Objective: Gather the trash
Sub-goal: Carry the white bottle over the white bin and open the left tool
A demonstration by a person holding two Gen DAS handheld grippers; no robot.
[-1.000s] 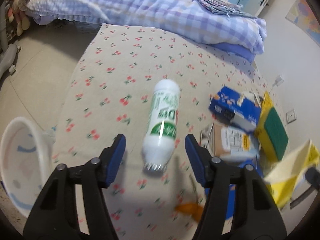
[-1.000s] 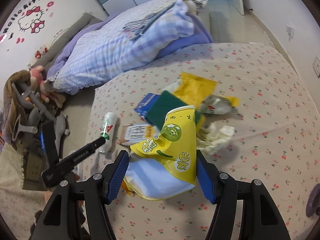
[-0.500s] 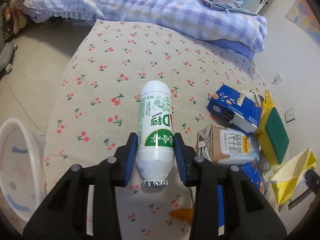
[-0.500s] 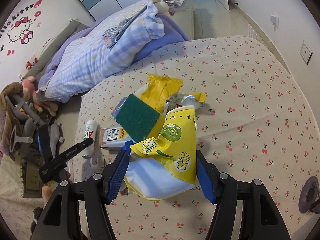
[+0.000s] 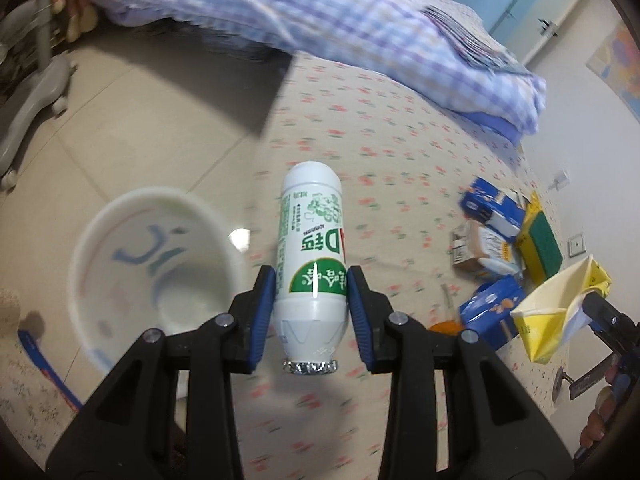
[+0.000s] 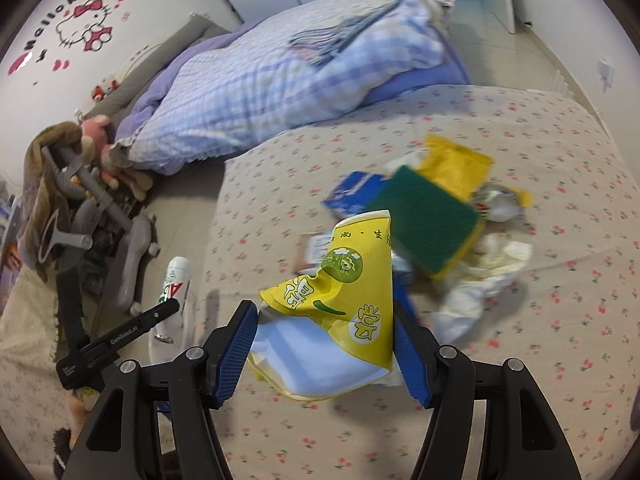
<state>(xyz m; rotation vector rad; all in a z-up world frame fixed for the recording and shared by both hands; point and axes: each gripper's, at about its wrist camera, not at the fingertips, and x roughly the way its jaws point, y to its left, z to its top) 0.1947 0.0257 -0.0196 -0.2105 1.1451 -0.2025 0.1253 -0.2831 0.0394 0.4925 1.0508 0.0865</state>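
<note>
Left wrist view: the left hand-held gripper (image 5: 311, 292) clamps the white bottle (image 5: 311, 252), lifted beside the white bin (image 5: 152, 276).

Right wrist view: the right hand-held gripper (image 6: 324, 344) grips the crushed yellow cup (image 6: 340, 300), in front of the green sponge (image 6: 428, 224) on the bed (image 6: 540, 320).

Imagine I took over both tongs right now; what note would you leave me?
Left tongs: shut on the white bottle, lifted beside the white bin on the floor.
Right tongs: shut on the crushed yellow paper cup.
Done: both pieces are picked up; neither is in the bin yet.
Left on the bedspread: blue cartons, green sponge, yellow wrapper, crumpled tissue.
</note>
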